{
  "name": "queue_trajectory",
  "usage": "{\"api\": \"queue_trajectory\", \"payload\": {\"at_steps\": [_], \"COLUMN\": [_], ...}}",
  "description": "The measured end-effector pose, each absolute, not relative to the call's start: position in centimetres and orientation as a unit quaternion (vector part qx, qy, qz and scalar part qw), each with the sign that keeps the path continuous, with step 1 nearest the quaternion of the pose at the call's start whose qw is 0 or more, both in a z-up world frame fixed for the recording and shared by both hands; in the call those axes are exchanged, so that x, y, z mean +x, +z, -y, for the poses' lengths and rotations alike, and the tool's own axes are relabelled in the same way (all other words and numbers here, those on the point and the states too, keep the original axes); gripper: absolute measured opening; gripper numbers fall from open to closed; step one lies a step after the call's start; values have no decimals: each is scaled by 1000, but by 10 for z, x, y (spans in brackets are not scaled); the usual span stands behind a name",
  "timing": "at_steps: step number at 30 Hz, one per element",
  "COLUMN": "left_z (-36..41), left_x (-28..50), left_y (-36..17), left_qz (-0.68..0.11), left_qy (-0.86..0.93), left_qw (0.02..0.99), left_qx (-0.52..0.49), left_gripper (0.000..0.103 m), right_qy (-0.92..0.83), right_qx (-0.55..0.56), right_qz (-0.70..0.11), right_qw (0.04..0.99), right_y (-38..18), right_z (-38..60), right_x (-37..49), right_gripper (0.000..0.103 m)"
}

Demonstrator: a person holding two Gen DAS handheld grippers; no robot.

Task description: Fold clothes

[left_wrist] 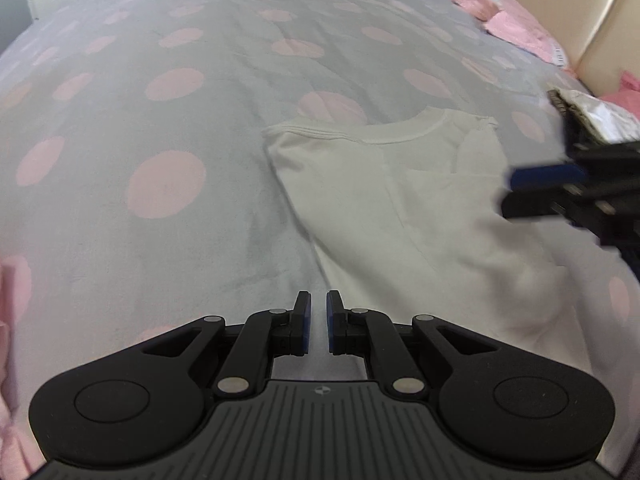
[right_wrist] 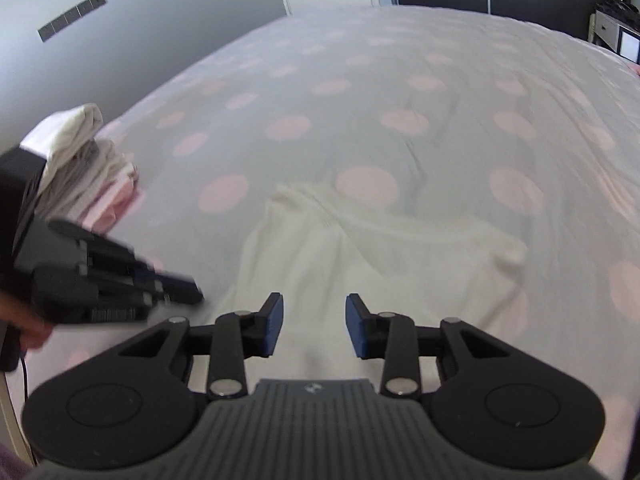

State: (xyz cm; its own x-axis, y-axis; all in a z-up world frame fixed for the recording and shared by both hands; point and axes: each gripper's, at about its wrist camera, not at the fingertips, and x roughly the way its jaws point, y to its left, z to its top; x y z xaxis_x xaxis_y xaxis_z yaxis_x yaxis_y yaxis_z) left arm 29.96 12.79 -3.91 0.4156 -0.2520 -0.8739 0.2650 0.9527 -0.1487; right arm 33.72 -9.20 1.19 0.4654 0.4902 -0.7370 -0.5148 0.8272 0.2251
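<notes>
Claws [left_wrist: 319,300] [right_wrist: 314,304] hover empty over white shirt [left_wrist: 420,200] on bed [left_wrist: 160,120].

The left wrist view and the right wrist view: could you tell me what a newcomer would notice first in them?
A cream T-shirt lies partly folded on a grey bedspread with big pink dots. The left hand-held gripper hangs at the shirt's near edge, jaws nearly together and empty; the right hand-held gripper is open above the cloth. A pile of folded clothes sits at the bed's left edge in the right wrist view.
</notes>
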Motion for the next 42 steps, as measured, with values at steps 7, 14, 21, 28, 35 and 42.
{"api": "queue_trajectory", "payload": {"at_steps": [7, 14, 21, 28, 35, 42], "left_z": [-127, -131, -140, -136, -141, -128], "left_x": [305, 311, 307, 306, 305, 281], "left_y": [-59, -68, -67, -62, -54, -31], "left_qz": [-509, -496, -492, -503, -508, -504], "left_qy": [-202, -227, -232, -213, -181, -208], "left_qw": [837, 838, 838, 837, 842, 838], "left_qx": [4, -14, -28, -19, -12, 17], "left_gripper": [7, 14, 0, 0, 1, 7], "right_qy": [327, 340, 354, 315, 293, 281], "right_qx": [-50, -80, -96, -75, -43, -32], "right_qz": [-397, -413, -431, -429, -424, -452], "right_qw": [856, 841, 824, 843, 856, 846], "right_y": [4, -19, -32, -44, -19, -9], "right_z": [35, -8, -19, -11, 34, 95], "right_x": [400, 436, 446, 452, 430, 357], "right_gripper": [39, 39, 5, 8, 29, 29]}}
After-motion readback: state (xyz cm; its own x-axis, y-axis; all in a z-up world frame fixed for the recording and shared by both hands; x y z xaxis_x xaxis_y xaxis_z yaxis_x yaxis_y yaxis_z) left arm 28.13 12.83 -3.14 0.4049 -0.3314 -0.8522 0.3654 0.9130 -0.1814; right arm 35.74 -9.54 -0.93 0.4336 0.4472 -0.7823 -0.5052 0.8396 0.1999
